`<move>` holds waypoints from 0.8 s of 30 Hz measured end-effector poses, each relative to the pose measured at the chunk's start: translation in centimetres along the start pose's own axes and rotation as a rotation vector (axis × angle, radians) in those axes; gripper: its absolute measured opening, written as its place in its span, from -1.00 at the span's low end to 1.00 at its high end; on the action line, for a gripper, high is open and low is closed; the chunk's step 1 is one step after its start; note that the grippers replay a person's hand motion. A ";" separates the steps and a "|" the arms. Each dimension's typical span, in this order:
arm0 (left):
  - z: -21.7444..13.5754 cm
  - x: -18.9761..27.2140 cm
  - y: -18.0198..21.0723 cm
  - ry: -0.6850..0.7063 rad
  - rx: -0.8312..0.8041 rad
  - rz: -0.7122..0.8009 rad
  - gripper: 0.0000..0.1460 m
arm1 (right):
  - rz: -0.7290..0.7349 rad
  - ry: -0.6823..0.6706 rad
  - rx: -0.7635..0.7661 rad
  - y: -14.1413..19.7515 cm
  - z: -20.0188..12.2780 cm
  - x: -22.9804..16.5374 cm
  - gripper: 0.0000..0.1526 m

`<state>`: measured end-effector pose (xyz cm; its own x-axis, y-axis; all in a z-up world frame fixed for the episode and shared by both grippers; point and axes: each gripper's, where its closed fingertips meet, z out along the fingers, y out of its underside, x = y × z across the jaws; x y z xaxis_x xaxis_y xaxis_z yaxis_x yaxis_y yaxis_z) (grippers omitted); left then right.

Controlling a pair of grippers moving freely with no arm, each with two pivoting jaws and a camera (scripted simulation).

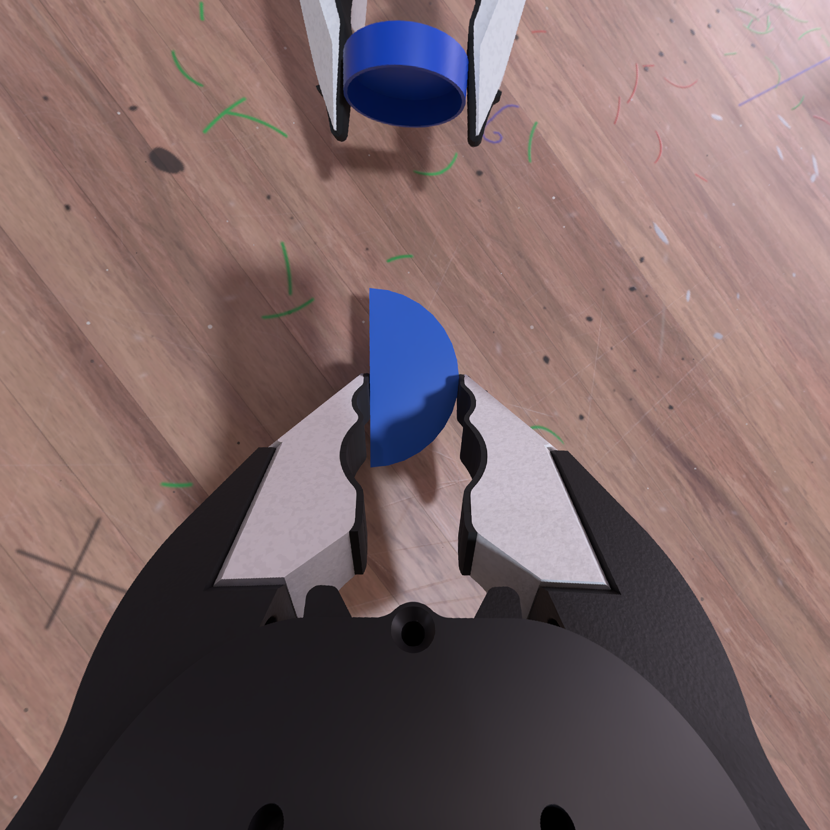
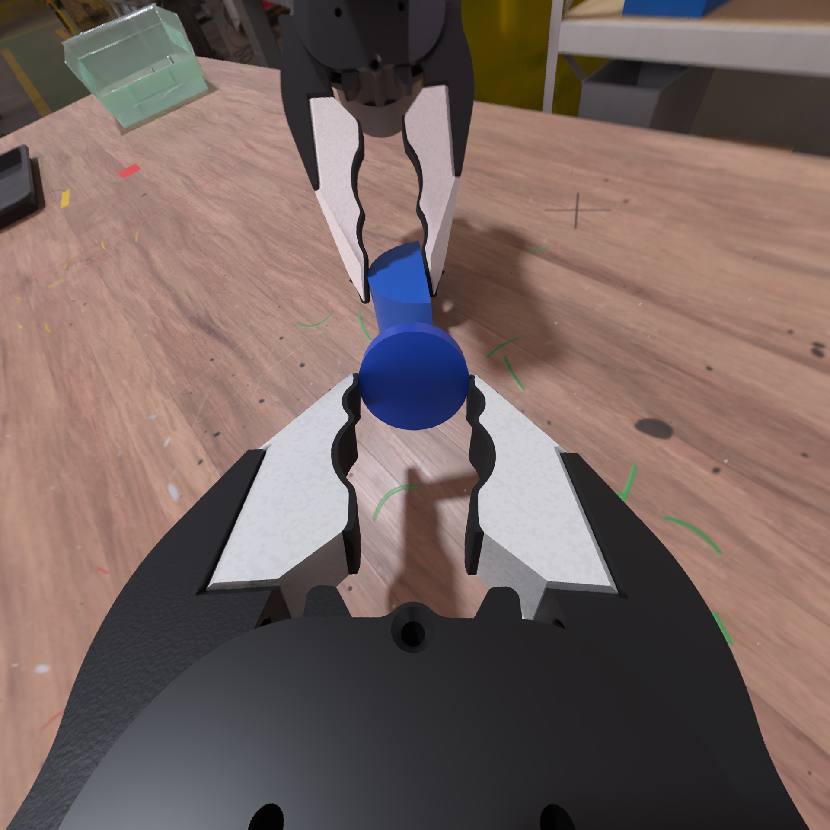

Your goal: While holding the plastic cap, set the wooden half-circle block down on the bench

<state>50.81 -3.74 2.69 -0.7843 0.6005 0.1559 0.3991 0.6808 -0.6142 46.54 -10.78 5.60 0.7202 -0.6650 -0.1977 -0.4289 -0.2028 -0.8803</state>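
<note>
Right wrist view, scuffed wooden bench (image 2: 673, 314), green bin (image 2: 134, 67), shelving (image 2: 691, 40)

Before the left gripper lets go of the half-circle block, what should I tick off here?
1. Left gripper shut on the half-circle block: ok.
2. Right gripper shut on the cap: ok.
3. Block resting on the bench: cannot tell; its shadow lies close below.
4. Block and cap apart: ok, gap visible in the left wrist view.
5. Bench around the block free of objects: ok; only marks and the green box far off.
</note>
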 end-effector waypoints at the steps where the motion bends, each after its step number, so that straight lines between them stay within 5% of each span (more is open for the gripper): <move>1: 0.0 0.0 0.0 -0.004 -0.005 0.005 -0.48 | 0.026 -0.005 -0.016 0.0 0.0 0.0 -0.38; 19: 0.1 -0.1 0.0 -0.031 -0.028 0.023 -0.48 | 0.277 -0.074 -0.051 0.3 0.0 -0.3 -0.38; 24: 0.1 -0.1 0.0 -0.027 -0.021 0.020 -0.48 | 0.142 -0.037 -0.050 0.5 0.1 -0.1 -0.38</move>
<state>50.84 -3.80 2.62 -0.7881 0.6032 0.1227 0.4247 0.6771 -0.6010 46.28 -10.74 5.19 0.6696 -0.6626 -0.3354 -0.5537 -0.1444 -0.8201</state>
